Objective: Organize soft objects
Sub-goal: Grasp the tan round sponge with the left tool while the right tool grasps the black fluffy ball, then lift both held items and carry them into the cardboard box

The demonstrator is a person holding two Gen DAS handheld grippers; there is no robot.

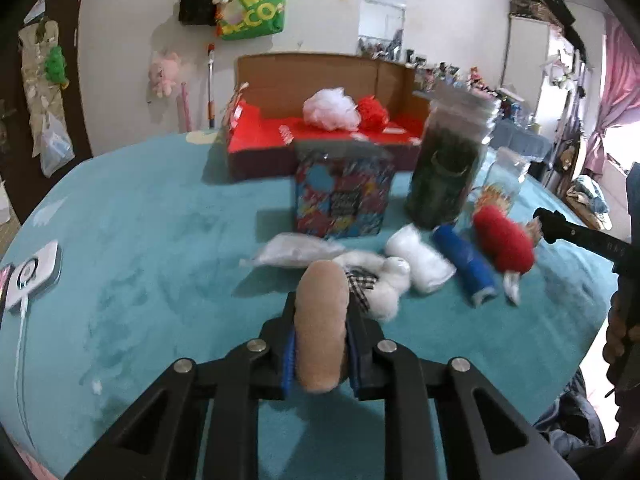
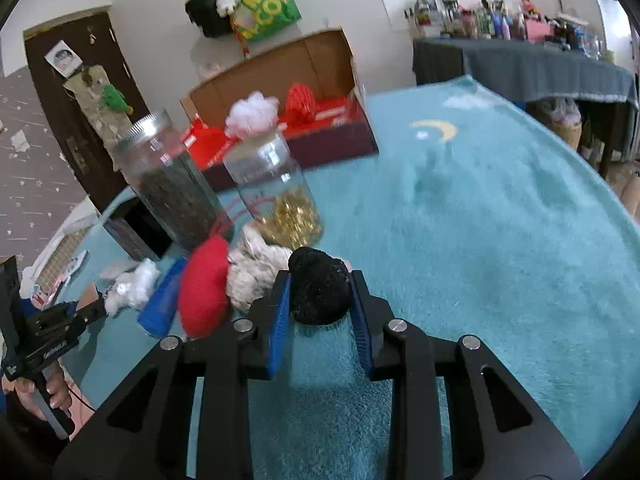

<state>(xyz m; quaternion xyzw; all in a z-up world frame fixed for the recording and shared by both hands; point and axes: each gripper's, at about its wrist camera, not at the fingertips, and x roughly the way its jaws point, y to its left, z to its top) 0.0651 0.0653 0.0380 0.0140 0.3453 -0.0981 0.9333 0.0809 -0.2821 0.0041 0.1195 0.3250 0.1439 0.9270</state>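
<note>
Soft items on teal plush tabletop

Open cardboard box holds two mesh puffs. Left gripper jaws pinch an oval tan sponge; right gripper jaws pinch a round, coarse black scrubber, both at the pile's near edge.

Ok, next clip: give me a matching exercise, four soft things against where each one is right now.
Things:
1. tan sponge
2. black pom-pom
3. white mesh puff
4. red plush

Places:
A. in the cardboard box
B. in the right tongs
C. on the teal blanket, beside the blue roll
D. in the left tongs

Pairs: 1-D, 2-B, 3-A, 4-C
</note>
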